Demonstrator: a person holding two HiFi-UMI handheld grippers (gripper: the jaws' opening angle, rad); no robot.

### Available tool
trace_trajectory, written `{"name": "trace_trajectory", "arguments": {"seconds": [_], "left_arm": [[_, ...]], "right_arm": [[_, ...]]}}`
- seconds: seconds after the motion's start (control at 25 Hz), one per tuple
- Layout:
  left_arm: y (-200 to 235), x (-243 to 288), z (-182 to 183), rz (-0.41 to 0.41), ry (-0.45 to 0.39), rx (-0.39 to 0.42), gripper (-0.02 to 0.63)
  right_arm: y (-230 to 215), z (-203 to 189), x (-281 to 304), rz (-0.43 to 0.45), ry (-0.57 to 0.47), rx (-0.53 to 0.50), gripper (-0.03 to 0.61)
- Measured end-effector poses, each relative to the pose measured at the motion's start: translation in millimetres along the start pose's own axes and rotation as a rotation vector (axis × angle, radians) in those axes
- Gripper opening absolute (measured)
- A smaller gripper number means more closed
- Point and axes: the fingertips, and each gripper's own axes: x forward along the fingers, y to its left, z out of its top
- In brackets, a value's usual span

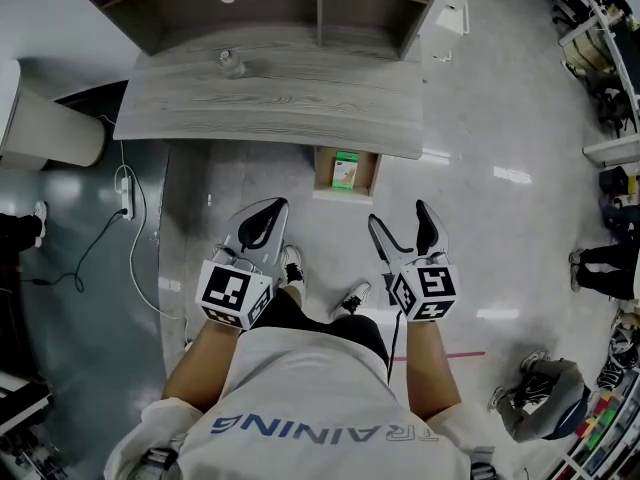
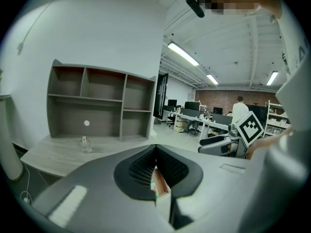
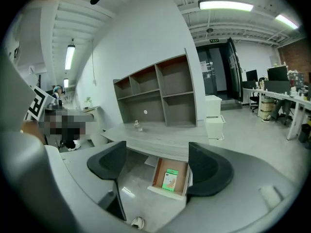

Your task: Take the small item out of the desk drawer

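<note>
An open wooden drawer (image 1: 322, 174) juts out below the front edge of the grey desk (image 1: 270, 108). A small green and white box (image 1: 346, 171) lies flat inside it. My left gripper (image 1: 264, 224) hovers over the floor short of the drawer, jaws shut with nothing between them. To the right of the drawer's front, my right gripper (image 1: 404, 230) stands open and empty. The right gripper view looks between the spread jaws of the right gripper (image 3: 156, 161) at the drawer (image 3: 156, 174) and box (image 3: 169, 179). The left gripper (image 2: 155, 152) shows closed pads.
A small clear bottle (image 1: 229, 63) stands on the desk in front of a shelf unit (image 1: 270, 8). A power strip with cables (image 1: 125, 194) lies on the floor at left. A backpack (image 1: 545, 400) sits at lower right. The person's shoes (image 1: 292, 265) are below the grippers.
</note>
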Motion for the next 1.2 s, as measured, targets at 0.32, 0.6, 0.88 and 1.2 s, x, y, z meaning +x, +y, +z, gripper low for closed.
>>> {"name": "trace_trajectory", "arguments": {"seconds": [0.32, 0.6, 0.88, 1.2], "left_arm": [[13.0, 2.4, -20.5, 0.015, 0.021, -0.019, -0.002], [32.6, 8.6, -42.7, 0.015, 0.061, -0.036, -0.002], [57.1, 16.9, -72.0, 0.02, 0.106, -0.034, -0.002], [82.2, 35.3, -94.8, 0.016, 0.163, -0.116, -0.002]], "right_arm": [[-5.8, -50.4, 48.3, -0.031, 0.116, 0.06, 0.411], [-8.1, -98.0, 100.8, -0.085, 0.209, 0.101, 0.41], [-24.2, -151.0, 160.2, -0.146, 0.296, 0.124, 0.414], [-41.6, -204.0, 224.3, -0.206, 0.395, 0.153, 0.414]]}}
